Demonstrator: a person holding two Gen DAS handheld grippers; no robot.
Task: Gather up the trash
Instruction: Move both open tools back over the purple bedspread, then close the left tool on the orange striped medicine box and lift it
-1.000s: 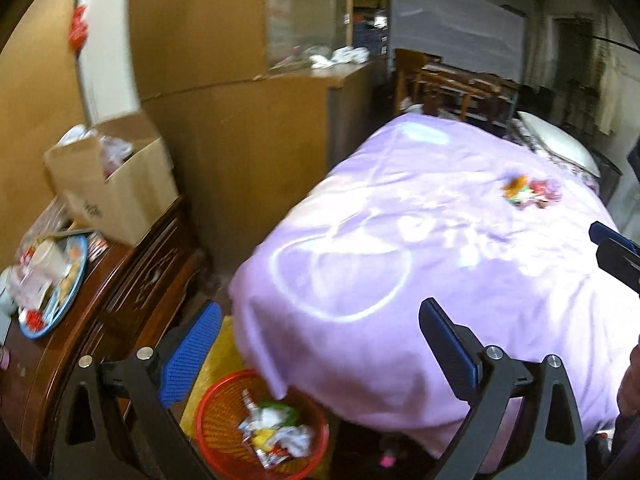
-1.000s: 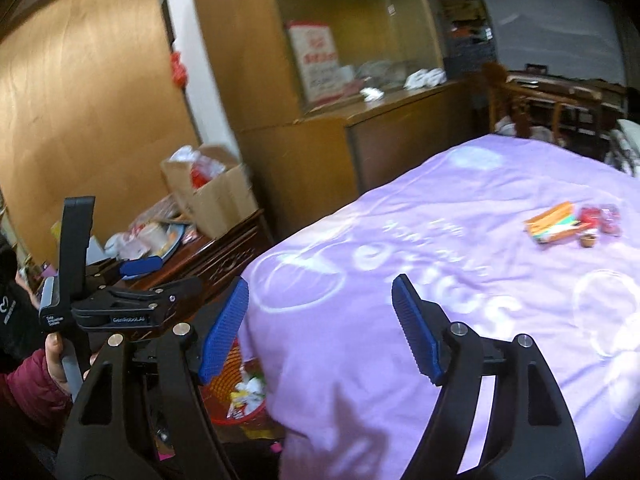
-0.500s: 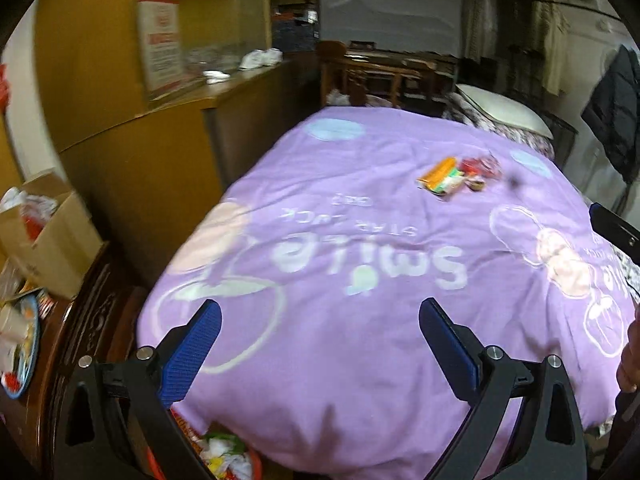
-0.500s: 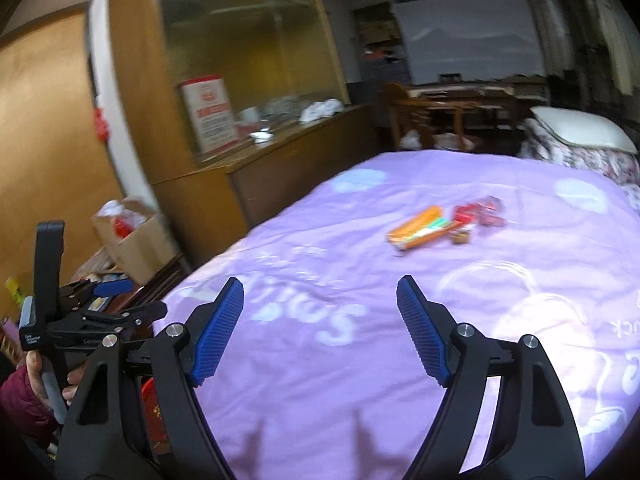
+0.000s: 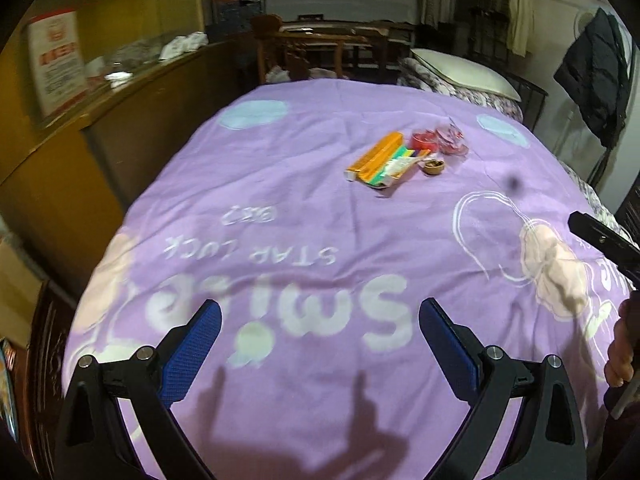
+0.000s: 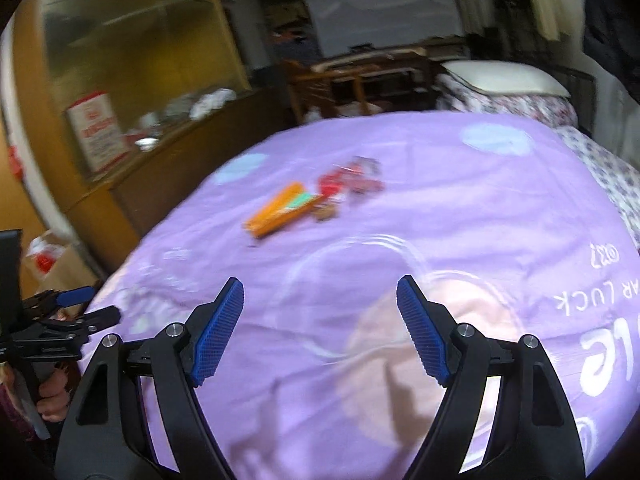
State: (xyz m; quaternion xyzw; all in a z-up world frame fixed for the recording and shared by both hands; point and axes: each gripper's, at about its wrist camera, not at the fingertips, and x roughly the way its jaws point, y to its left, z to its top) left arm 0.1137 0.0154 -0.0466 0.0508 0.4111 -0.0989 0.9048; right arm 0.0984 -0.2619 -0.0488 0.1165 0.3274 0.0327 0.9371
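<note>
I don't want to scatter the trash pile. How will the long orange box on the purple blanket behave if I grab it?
The orange box looks like thin, light card, so it may crush. It lies flat and shouldn't roll. Wrappers rest against it and could shift.

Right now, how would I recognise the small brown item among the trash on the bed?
Find the purple blanket covering the bed, then the litter cluster at its far middle. The small brown cup sits beside the orange box, below the red wrappers; only it is round and brown.

A bed under a purple blanket; just beyond its "STAR LUCK" lettering lie an orange box, red wrappers and a small brown cup
</note>
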